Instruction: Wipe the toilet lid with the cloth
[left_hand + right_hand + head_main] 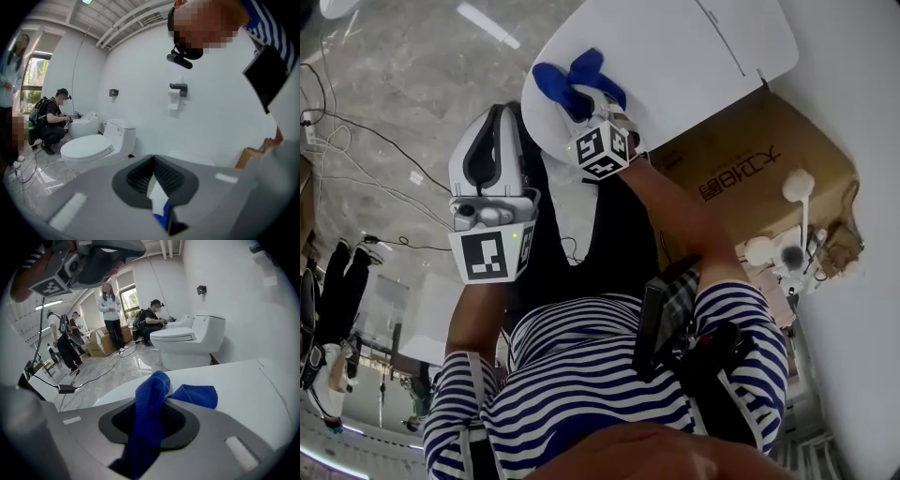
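At toilet lid (694, 47) near rim, my right claw (589, 101) clamps cloth (567, 82); lid's length runs ahead. Left claw (492, 127) closed, empty, off lid.

Your right tool (149, 401) reaches forward on an outstretched arm (675, 211), its jaws clamped on the cloth (199, 395). Your left tool (152, 160) sits behind and to its left, jaws together, with the forearm (476, 319) drawn in.

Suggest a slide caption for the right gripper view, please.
Right gripper, shut on a blue terry cloth, at the white toilet lid.
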The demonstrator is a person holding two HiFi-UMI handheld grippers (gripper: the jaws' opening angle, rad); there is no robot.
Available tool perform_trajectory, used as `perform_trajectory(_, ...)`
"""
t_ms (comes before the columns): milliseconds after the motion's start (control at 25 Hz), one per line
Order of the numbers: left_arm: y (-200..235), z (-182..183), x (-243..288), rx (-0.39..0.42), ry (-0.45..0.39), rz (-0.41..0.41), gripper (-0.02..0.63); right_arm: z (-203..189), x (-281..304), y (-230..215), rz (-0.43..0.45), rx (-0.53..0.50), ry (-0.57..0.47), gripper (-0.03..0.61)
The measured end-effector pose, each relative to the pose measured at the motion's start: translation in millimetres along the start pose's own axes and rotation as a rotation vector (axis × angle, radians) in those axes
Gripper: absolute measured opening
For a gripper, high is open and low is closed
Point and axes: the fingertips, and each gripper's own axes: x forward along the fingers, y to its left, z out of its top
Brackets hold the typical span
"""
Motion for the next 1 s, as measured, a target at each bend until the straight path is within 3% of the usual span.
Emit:
perform_trajectory(240, 16, -4, -17, -0.003, 0.002, 0.014, 0.002, 2, 13, 66, 0.076, -0.007, 0.012, 0.115)
perform_trajectory(600, 28, -10, -30, -0.007, 0.008, 0.015, 0.002, 6, 26, 121, 0.147, 0.009, 0.022, 0.115)
perform_trajectory(1000, 30, -9, -29, 0.002, 0.013, 0.008, 0.002, 14, 28, 133, 0.188, 0.012, 0.017, 0.115)
